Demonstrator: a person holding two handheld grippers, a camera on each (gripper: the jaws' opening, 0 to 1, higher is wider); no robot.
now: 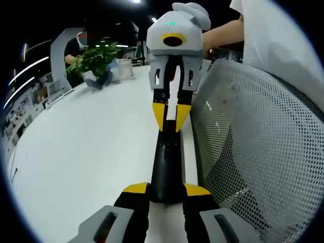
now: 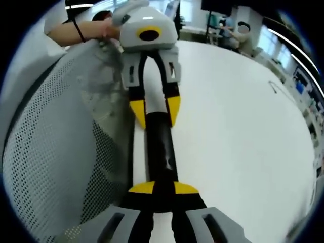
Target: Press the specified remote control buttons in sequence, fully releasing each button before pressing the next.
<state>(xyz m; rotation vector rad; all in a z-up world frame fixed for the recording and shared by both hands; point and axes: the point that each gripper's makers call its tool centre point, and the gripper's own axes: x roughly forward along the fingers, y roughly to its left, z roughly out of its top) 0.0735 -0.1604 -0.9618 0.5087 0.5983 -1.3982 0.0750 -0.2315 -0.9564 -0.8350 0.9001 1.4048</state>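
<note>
The long black remote control (image 1: 166,167) lies near the edge of the white table (image 1: 86,152), running up the middle of the left gripper view, with a white mesh chair back (image 1: 263,152) filling the right side. The left gripper (image 1: 166,195), yellow-tipped, is closed snugly on the remote's near end at the bottom centre. The right gripper (image 1: 171,114) comes in from the top centre, its jaws narrow and clamped on the far end.

In the right gripper view the same remote (image 2: 159,152) runs up the centre, the right gripper (image 2: 163,195) pinching it below and the left gripper (image 2: 154,112) holding it above.

I'd judge no button is being pressed yet; both claws merely hold it. Next, one claw must let go and bring a tip down on the first button.

A potted green plant (image 1: 96,61) sits upper left.
</note>
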